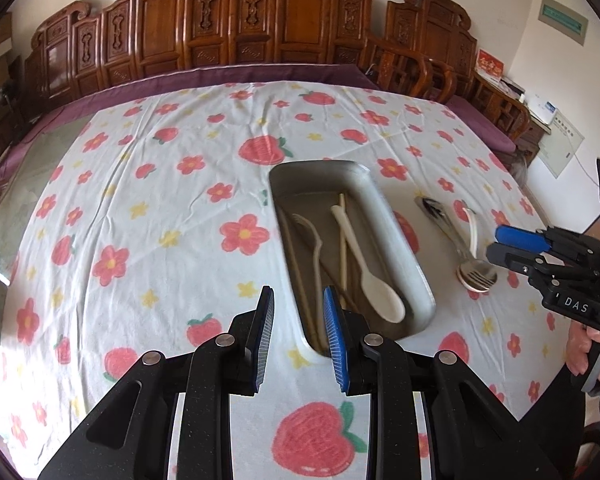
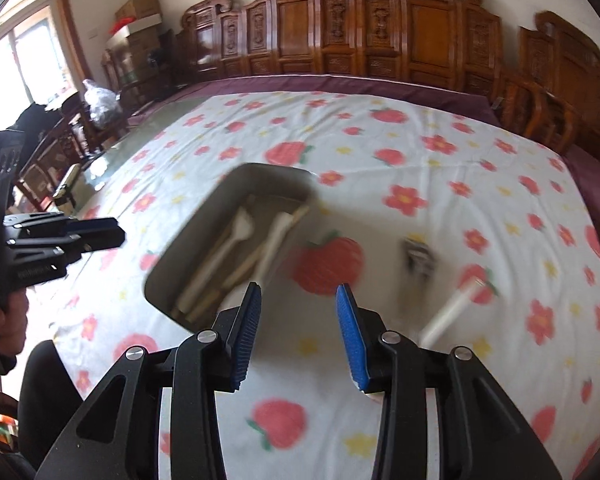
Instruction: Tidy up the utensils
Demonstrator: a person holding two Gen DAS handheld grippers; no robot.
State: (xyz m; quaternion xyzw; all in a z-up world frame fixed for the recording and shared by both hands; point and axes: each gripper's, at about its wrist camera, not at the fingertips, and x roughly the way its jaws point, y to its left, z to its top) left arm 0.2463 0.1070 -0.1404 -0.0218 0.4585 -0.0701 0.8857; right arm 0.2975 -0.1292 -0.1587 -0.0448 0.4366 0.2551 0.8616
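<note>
A grey metal tray [image 1: 400, 236] [image 2: 188, 248] lies on the flowered tablecloth. It holds a white spoon [image 1: 374, 272], a white fork [image 1: 314, 240] and wooden chopsticks [image 1: 342, 240]. On the cloth right of the tray lie a metal spoon and metal fork [image 1: 466, 258] [image 2: 418, 262] and a white utensil [image 1: 475, 228] [image 2: 450, 312]. My left gripper [image 1: 298, 300] is open and empty, just before the tray's near end. My right gripper [image 2: 298, 292] [image 1: 496, 242] is open and empty, above the cloth between the tray and the loose utensils.
The strawberry-and-flower tablecloth [image 1: 160, 200] covers a large table with a purple border [image 1: 220, 76]. Carved wooden chairs [image 1: 240, 20] line the far edge and right side. Boxes [image 2: 140, 20] and a window stand at the far left in the right wrist view.
</note>
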